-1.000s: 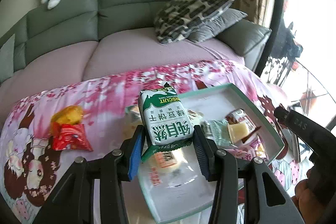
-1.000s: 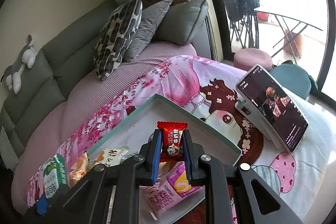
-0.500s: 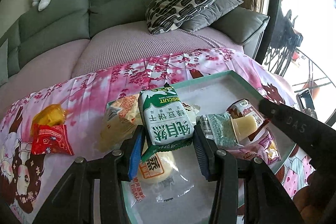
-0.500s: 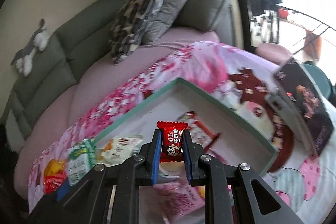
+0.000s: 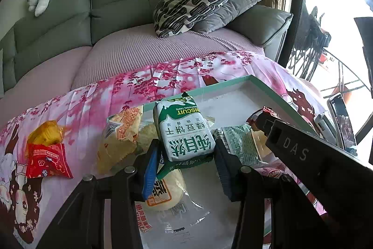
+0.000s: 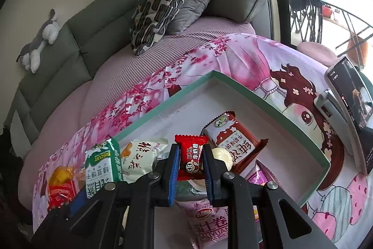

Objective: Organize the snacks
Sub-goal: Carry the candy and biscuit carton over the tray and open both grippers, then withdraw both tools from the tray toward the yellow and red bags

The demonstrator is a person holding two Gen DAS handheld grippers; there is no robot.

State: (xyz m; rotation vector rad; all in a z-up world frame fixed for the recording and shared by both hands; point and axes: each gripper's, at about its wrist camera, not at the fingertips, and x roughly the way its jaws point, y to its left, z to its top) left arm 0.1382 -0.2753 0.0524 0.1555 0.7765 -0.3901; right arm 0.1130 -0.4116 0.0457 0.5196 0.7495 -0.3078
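My left gripper [image 5: 185, 154] is shut on a green and white biscuit pack [image 5: 184, 130], held just above the near left part of the green-rimmed white box [image 5: 268, 91]. My right gripper [image 6: 190, 161] is shut on a small red candy [image 6: 191, 156] over the same box [image 6: 251, 91]. Inside the box lie a red and white wafer pack [image 6: 233, 144], a round white sweet [image 6: 221, 155], a white pastry bag [image 6: 139, 159], a clear-wrapped bun [image 5: 163, 190] and a pink wafer-roll pack [image 6: 212, 223]. The biscuit pack [image 6: 102, 165] also shows in the right wrist view.
A red packet [image 5: 46, 165] and a yellow snack [image 5: 45, 132] lie on the pink floral cloth [image 5: 98, 99] left of the box. A phone on a stand [image 6: 349, 106] stands to the right. A grey sofa [image 5: 116, 6] with cushions is behind.
Both grippers have sunk toward the box with their snacks still held. The right gripper has swung left, so the phone has slid to the right edge of its view.
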